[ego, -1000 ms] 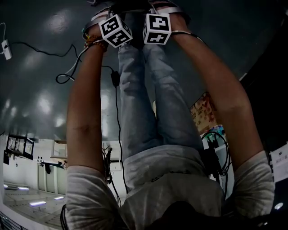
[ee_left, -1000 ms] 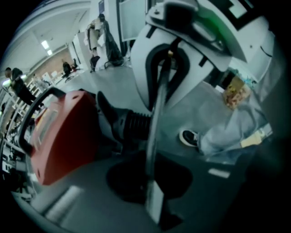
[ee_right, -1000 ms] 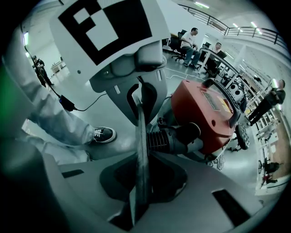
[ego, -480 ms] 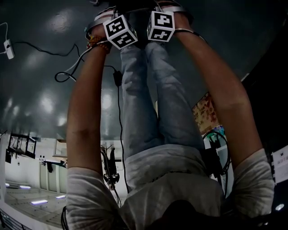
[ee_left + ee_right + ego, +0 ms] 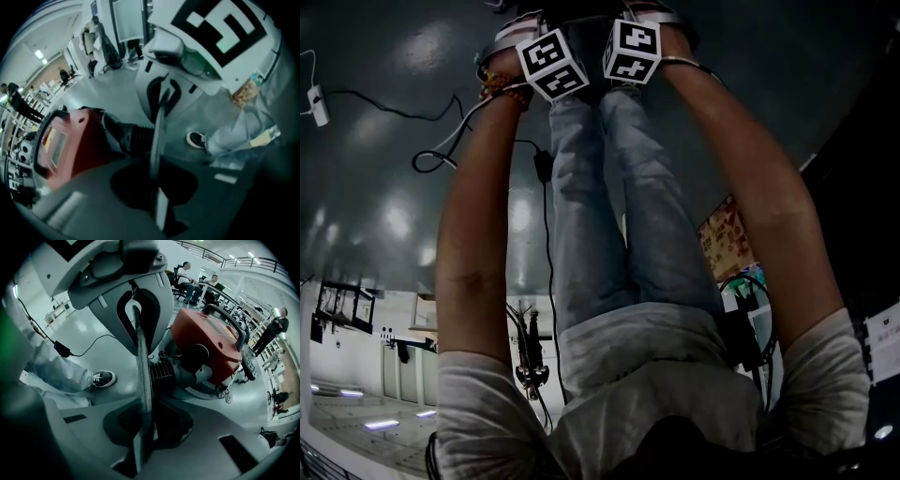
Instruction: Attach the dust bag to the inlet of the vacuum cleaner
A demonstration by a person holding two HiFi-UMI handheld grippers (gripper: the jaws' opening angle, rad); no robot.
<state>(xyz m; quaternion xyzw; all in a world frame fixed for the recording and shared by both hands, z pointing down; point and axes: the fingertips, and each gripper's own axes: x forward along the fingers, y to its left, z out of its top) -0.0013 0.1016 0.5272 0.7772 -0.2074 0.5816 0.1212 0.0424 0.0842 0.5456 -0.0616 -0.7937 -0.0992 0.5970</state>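
while left claw point(image 5: 156, 164), right claw point(image 5: 143, 405) pinch dust bag point(image 5: 160, 123), vacuum label point(image 5: 53, 146) blurs.

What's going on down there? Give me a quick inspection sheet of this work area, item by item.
Surface: glossy dark grey floor.
Job's things: red vacuum cleaner on the floor, black ribbed hose joined to it; thin flat piece, probably the dust bag's collar, seen edge-on.
Clutter: patterned packet beside the person's right arm.
Grippers: left gripper and right gripper both shut on the thin flat piece, facing each other.
Cables: black cable with adapter; white power block.
Surroundings: open hall, seated people at desks.
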